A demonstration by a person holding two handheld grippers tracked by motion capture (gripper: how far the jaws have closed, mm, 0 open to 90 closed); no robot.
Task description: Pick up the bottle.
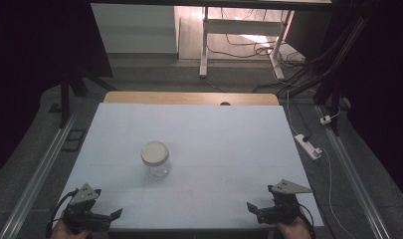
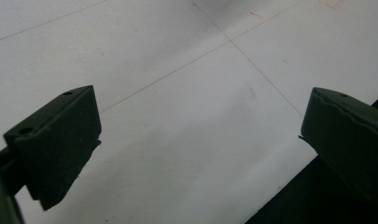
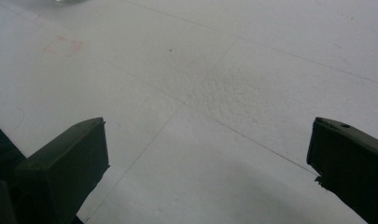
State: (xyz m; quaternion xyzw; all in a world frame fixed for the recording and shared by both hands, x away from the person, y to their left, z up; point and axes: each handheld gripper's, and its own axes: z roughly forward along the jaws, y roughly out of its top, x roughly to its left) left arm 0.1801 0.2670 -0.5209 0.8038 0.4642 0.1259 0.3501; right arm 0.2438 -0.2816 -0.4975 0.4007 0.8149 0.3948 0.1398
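Note:
A clear glass jar (image 1: 154,159) with a cream lid stands upright on the white table sheet (image 1: 214,144), a little left of centre. My left gripper (image 1: 113,216) rests at the front left corner and points right. Its jaws stand wide apart with only bare sheet between them in the left gripper view (image 2: 200,126). At the front right corner, my right gripper (image 1: 253,210) points left. It is open too, with nothing between its jaws (image 3: 207,149). Both grippers are well short of the jar.
A faint red mark (image 1: 184,195) lies on the sheet between the grippers, also seen as a red mark (image 3: 63,45). The table's front edge runs just under both grippers. A wooden strip (image 1: 189,97) borders the far side. A power strip (image 1: 308,146) and cables lie on the floor at right.

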